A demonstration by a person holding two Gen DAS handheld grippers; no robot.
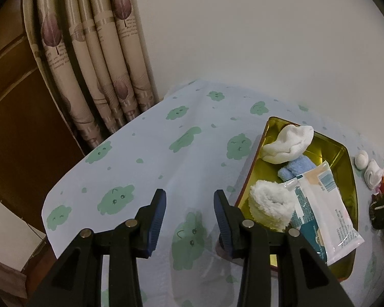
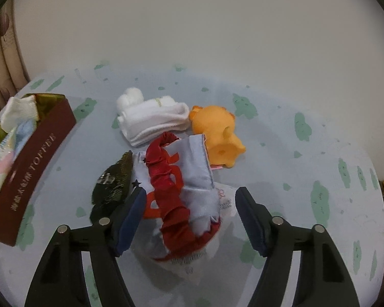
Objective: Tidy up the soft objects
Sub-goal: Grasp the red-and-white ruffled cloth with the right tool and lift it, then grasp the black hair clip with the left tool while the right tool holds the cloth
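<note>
My right gripper (image 2: 189, 217) hangs over a soft bundle of pale cloth with a red ruffled band (image 2: 175, 194), which lies on the table (image 2: 281, 133) just in front of the white folded socks (image 2: 153, 120) and the orange soft toy (image 2: 217, 133); the jaws stand apart on either side of it, the left pad seeming at the cloth's edge, the right one clear, so nothing is clamped yet. My left gripper (image 1: 189, 220) waits with jaws apart and empty beside the toffee tin (image 1: 345, 153), where a white sock (image 1: 289, 143), a blue cloth (image 1: 297, 168), a rolled white towel (image 1: 268, 207) and a tissue pack (image 1: 325, 204) already sit. I judge the bundle light, limp and likely to sag or unfold; I would take it across the thick ruffled middle, not a loose corner; the red band looks satiny and may slip.
</note>
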